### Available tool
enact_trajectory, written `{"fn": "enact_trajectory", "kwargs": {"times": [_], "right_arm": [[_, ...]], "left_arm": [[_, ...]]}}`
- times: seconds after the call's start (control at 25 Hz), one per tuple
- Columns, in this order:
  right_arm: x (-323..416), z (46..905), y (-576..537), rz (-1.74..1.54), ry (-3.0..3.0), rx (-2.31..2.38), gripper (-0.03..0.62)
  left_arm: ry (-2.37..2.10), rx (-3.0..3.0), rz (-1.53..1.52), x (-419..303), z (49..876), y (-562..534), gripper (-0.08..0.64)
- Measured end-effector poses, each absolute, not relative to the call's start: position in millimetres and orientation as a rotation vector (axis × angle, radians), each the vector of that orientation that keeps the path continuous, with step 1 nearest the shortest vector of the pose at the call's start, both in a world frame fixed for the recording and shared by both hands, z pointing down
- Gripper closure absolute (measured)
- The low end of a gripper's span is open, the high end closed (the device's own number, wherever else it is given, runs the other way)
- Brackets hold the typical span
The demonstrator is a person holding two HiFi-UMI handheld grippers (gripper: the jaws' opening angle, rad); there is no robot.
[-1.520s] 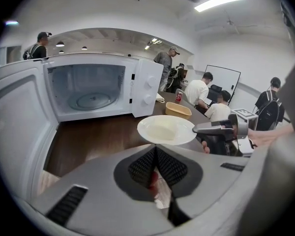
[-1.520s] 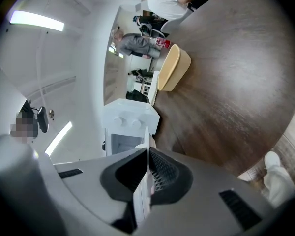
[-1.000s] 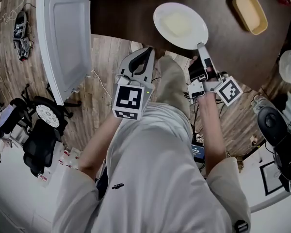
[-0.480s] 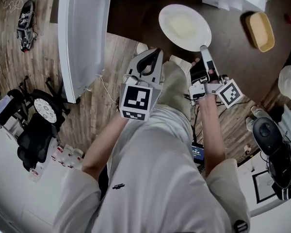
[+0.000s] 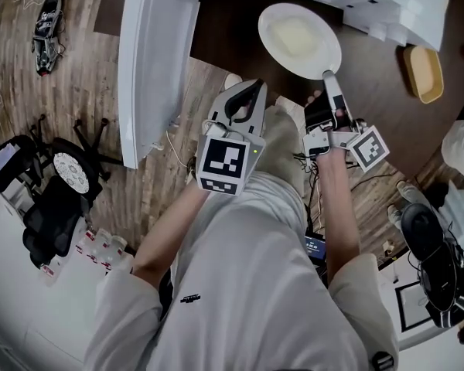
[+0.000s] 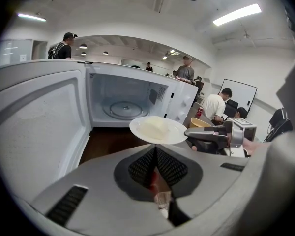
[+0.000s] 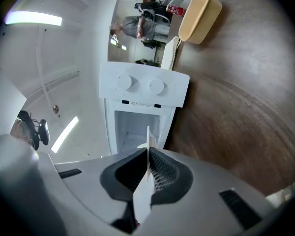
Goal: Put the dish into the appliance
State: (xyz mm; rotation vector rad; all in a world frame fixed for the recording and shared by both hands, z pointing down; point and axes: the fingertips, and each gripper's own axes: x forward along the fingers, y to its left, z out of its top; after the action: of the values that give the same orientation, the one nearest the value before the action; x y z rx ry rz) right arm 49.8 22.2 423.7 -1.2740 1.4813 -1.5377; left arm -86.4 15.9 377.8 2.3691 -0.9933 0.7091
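A white plate [image 5: 299, 41] with a pale mound of food hangs level in front of the open white microwave [image 5: 371, 2]. My right gripper [image 5: 328, 76] is shut on the plate's near rim. In the right gripper view the plate [image 7: 146, 176] shows edge-on between the pads, with the microwave [image 7: 143, 90] and its two knobs behind. My left gripper [image 5: 247, 93] is shut and holds nothing, to the left of the plate and a little nearer me. The left gripper view looks over the plate [image 6: 157, 130] into the cavity with its glass turntable [image 6: 125, 109].
The microwave door [image 5: 156, 68] swings wide to the left. A yellow container [image 5: 423, 73] sits on the dark wooden table [image 5: 379, 83] at the right. An office chair [image 5: 58, 207] stands on the floor at the left. Several people are in the background.
Both grippers and the plate have moved toward the microwave, whose door and body now fill more of the top of the head view. The grip on the plate is unchanged.
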Motion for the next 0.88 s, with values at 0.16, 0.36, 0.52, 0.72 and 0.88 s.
{"fn": "enact_trajectory", "kwargs": {"times": [0.16,0.36,0.52,0.72,0.88], "right_arm": [[43.4,423.4,3.0,-1.524,1.478,-1.265,0.575],[36.0,424.3,-13.8,-1.509,1.452,-1.264,0.575],[31.2,421.5,-32.5,-1.492,1.464,-1.266,0.575],[28.3,419.7,-54.1,-1.468,1.462,-1.258,0.575],[28.1,422.7,-71.8,-1.455,1.456,-1.265,0.575]], "left_arm": [[-1.013,2.356,0.708,-96.1,380.1,4.1,0.560],[-1.026,2.338,0.711,-104.7,384.9,-1.6,0.561],[-1.042,2.325,0.690,-107.6,382.3,-11.4,0.560],[-1.066,2.311,0.670,-110.8,382.2,-22.7,0.561],[-1.080,2.302,0.658,-110.9,383.1,-32.2,0.561]]}}
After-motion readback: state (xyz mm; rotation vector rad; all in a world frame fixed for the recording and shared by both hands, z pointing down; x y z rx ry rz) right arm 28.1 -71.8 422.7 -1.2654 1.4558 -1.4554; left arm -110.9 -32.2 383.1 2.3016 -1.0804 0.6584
